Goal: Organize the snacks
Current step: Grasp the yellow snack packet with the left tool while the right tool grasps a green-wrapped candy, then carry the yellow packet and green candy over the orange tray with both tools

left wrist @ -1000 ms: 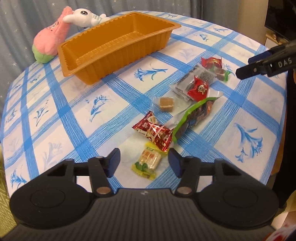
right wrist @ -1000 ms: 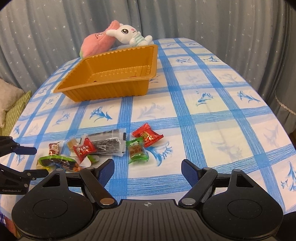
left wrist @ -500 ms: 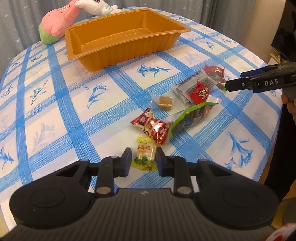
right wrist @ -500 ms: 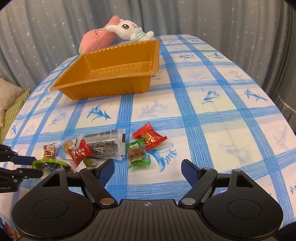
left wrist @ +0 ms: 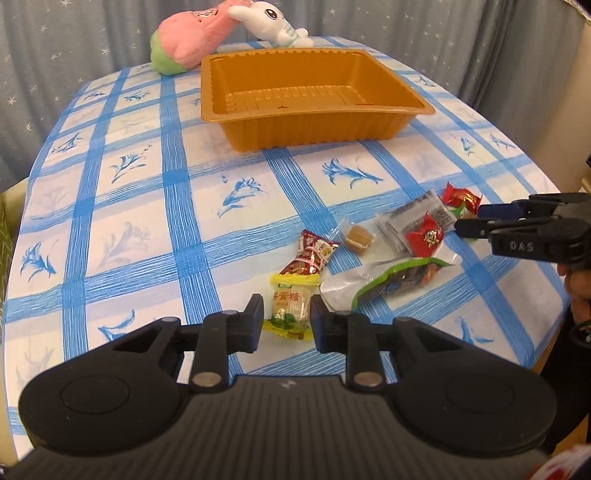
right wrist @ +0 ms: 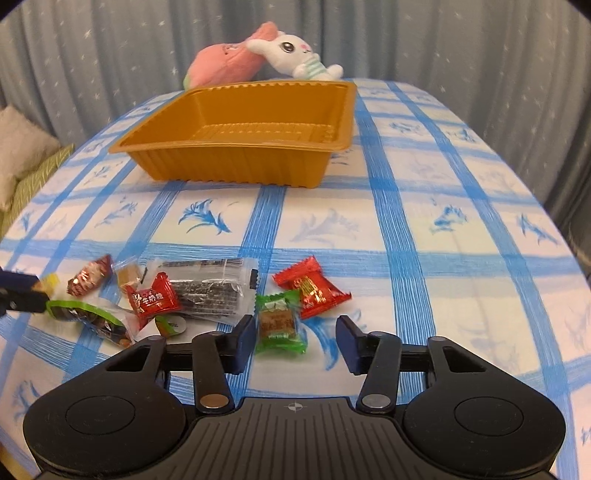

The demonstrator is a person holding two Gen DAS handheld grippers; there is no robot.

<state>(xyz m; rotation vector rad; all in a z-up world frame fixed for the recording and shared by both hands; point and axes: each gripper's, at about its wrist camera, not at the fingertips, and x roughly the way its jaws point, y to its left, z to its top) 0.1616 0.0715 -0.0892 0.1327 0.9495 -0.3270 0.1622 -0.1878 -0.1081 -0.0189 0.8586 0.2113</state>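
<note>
My left gripper [left wrist: 287, 317] is shut on a yellow candy packet [left wrist: 290, 306], with the packet held between its pads near the table's front. Beyond it lie a dark red candy [left wrist: 309, 257], a caramel [left wrist: 357, 236], a red packet [left wrist: 424, 236] and a green sausage pack [left wrist: 397, 280]. My right gripper [right wrist: 295, 341] is open, its jaws either side of a green candy [right wrist: 279, 323] on the cloth, with a red candy [right wrist: 312, 291] just behind. It also shows at the right of the left wrist view [left wrist: 469, 221]. The empty orange tray [left wrist: 306, 99] stands at the back.
A pink plush [left wrist: 184, 40] and a white rabbit plush [left wrist: 271, 22] lie behind the tray. A clear dark-snack packet [right wrist: 210, 291] lies by the red packet. The table's front right edge [left wrist: 546, 332] is near. A curtain hangs behind. A cushion [right wrist: 22, 151] sits left.
My left gripper closed on the yellow candy packet and swung to face the tray. My right gripper moved forward and down around the green candy and narrowed a little.
</note>
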